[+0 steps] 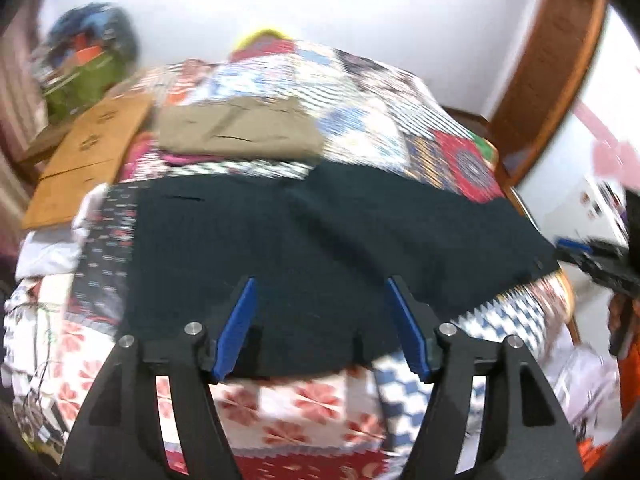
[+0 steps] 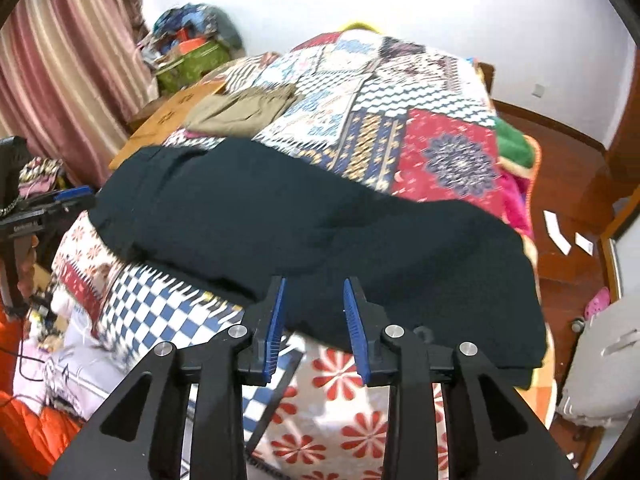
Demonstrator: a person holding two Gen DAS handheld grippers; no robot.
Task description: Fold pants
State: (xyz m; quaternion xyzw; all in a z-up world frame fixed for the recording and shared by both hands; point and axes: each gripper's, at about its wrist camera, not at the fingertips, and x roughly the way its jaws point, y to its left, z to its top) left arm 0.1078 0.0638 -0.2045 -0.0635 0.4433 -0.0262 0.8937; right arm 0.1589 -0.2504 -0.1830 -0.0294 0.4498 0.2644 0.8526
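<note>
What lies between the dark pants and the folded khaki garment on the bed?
Only a strip of patchwork quilt separates dark pants from khaki garment, seen in the left wrist view.

Pants (image 2: 304, 232) on bed (image 2: 400, 120), before trousers (image 2: 244, 112)

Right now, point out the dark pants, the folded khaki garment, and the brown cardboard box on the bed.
dark pants (image 2: 320, 232): right wrist view, middle of the fabric.
folded khaki garment (image 1: 236, 130): left wrist view, centre of its top.
brown cardboard box (image 1: 86, 148): left wrist view, flat top face.

One dark pants (image 2: 320, 232); one khaki garment (image 2: 244, 110); one quilt (image 2: 448, 152); two tongs (image 1: 322, 320) (image 2: 314, 316).
</note>
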